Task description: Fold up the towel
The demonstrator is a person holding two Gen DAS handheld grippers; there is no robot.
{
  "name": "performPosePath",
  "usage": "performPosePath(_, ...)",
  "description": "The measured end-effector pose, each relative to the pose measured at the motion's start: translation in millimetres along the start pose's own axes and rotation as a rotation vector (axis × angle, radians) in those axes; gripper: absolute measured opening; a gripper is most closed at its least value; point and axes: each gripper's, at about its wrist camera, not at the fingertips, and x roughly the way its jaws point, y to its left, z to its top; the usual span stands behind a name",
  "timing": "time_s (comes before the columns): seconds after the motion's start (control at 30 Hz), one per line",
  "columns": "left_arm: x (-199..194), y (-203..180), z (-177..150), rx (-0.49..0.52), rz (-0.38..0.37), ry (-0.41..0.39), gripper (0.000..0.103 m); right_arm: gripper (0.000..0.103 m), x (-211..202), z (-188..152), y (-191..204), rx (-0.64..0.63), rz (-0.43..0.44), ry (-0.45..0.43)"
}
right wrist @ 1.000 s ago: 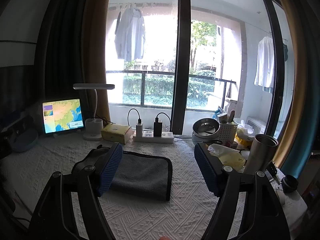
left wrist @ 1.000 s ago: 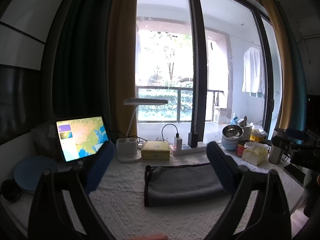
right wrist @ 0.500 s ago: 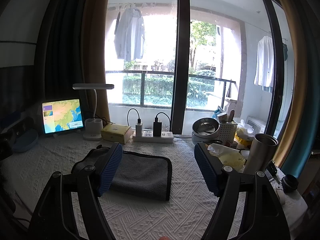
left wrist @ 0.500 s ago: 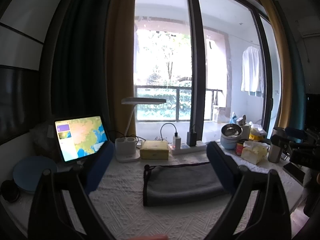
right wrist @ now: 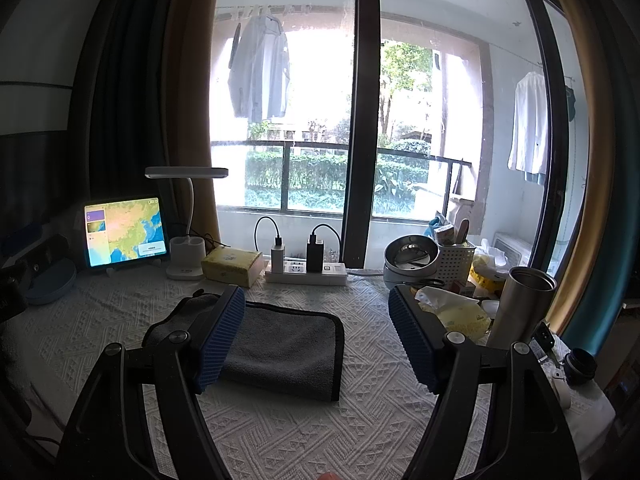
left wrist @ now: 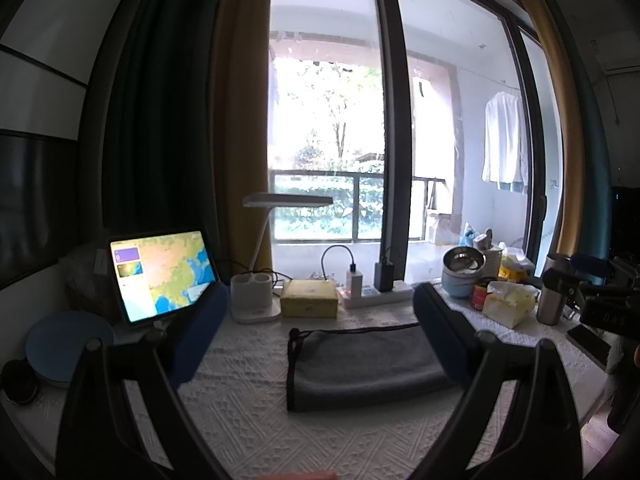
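A grey towel (left wrist: 364, 364) with dark edging lies folded flat on the white textured tablecloth (left wrist: 240, 412). It also shows in the right wrist view (right wrist: 284, 348). My left gripper (left wrist: 320, 336) is open and empty, held above and in front of the towel. My right gripper (right wrist: 316, 336) is open and empty too, its left pad (right wrist: 222, 336) hiding the towel's left part. Neither gripper touches the towel.
Along the back by the window stand a tablet (left wrist: 160, 276), a desk lamp (left wrist: 256, 296), a yellow box (left wrist: 308, 298) and a power strip (right wrist: 306, 272). At the right are bowls (right wrist: 410, 258), a tissue pack (right wrist: 456, 314) and a steel cup (right wrist: 520, 308).
The left wrist view has drifted slightly, so the towel sits a little lower and to the left. The towel and the right gripper have not moved.
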Motion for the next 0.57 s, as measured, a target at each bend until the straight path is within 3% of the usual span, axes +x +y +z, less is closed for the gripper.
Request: performPosePath(0.57, 2.2, -1.3, -3.2, 0.002, -0.002, 0.007, 0.095, 0.077, 0.2, 0.1, 0.7, -0.001, 0.003, -0.001)
